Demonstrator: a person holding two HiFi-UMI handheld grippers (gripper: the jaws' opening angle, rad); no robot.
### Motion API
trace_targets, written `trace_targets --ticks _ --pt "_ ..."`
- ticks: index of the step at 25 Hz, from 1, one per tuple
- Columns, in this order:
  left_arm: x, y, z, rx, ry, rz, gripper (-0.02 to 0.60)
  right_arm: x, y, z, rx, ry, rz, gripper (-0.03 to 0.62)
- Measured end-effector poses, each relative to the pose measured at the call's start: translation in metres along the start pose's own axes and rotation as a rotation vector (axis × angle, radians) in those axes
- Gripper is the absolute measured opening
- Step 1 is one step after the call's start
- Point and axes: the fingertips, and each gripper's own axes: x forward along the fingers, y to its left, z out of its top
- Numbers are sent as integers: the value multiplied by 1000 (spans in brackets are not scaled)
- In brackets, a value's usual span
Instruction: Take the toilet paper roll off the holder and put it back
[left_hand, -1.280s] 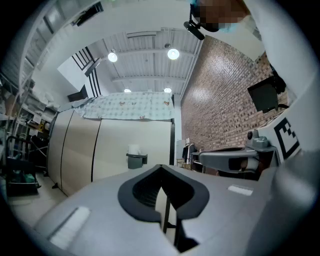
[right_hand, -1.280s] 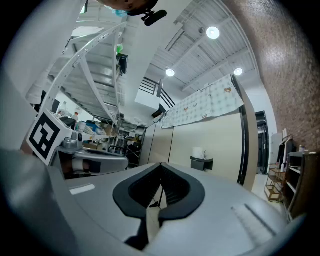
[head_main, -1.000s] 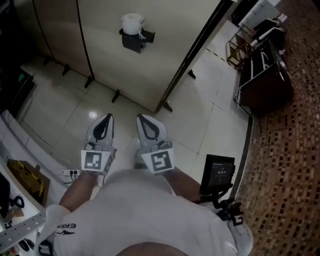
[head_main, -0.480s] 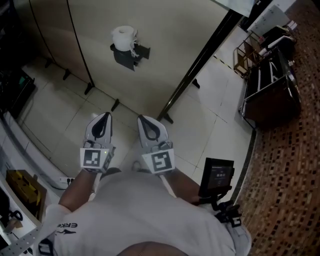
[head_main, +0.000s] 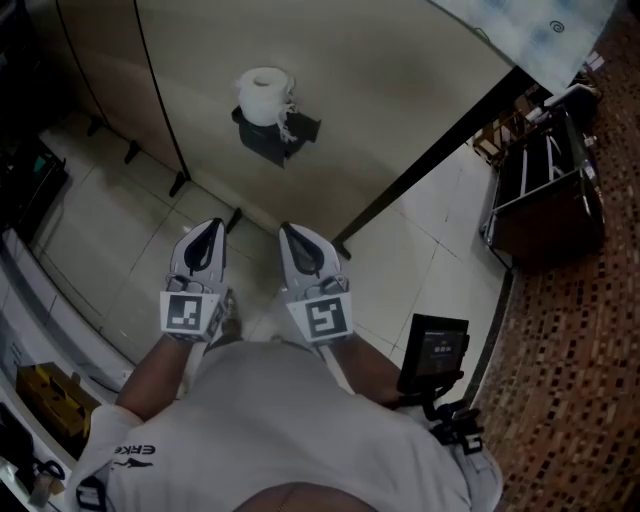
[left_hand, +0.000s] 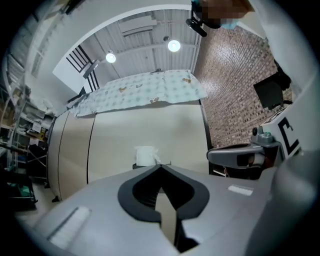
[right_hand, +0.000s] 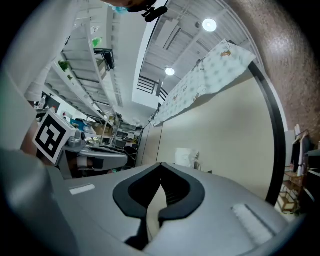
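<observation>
A white toilet paper roll (head_main: 266, 96) stands upright on a dark holder (head_main: 279, 138) fixed to a beige partition wall. In the left gripper view the roll (left_hand: 145, 155) shows just past the jaw tips; in the right gripper view the roll (right_hand: 186, 157) sits a little right of them. My left gripper (head_main: 211, 227) and right gripper (head_main: 287, 232) are held side by side, level, pointing at the wall, well short of the roll. Both are shut with nothing between the jaws. In the gripper views the left gripper (left_hand: 160, 167) and right gripper (right_hand: 161, 166) have their tips together.
The partition (head_main: 380, 80) stands on short legs above a pale tiled floor (head_main: 130, 250). A dark post (head_main: 430, 150) ends the wall at the right. A dark metal rack (head_main: 545, 190) stands beyond it by a patterned brown floor. Shelving with clutter (head_main: 40, 400) lies at lower left.
Both grippers and the person have moved toward the partition wall. The roll and holder now look larger and nearer. The jaws have stayed shut.
</observation>
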Motion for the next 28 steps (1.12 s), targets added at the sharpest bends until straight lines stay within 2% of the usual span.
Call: trace_targets --ticks 7,12,17,23,24,26,28 --pt "67 56 -2 -28 -9 -106 2 86 -17 4 -6 26 -94 15" --pt "96 74 6 -45 12 -191 2 122 -31 5 -16 52 -176 15" --pt "119 93 0 -63 -43 -204 2 143 -46 9 -54 63 -225 15" --pt "144 106 -2 -60 -47 -193 2 172 -62 8 -78 99 -201 18" --pt "147 107 -3 -60 -44 -192 2 177 -65 7 -73 108 -189 53" --pt "152 109 -5 -66 -30 -186 2 188 -70 6 -45 120 -169 174" --pt "159 112 -8 -60 -17 -182 2 201 -77 7 -16 115 -162 231"
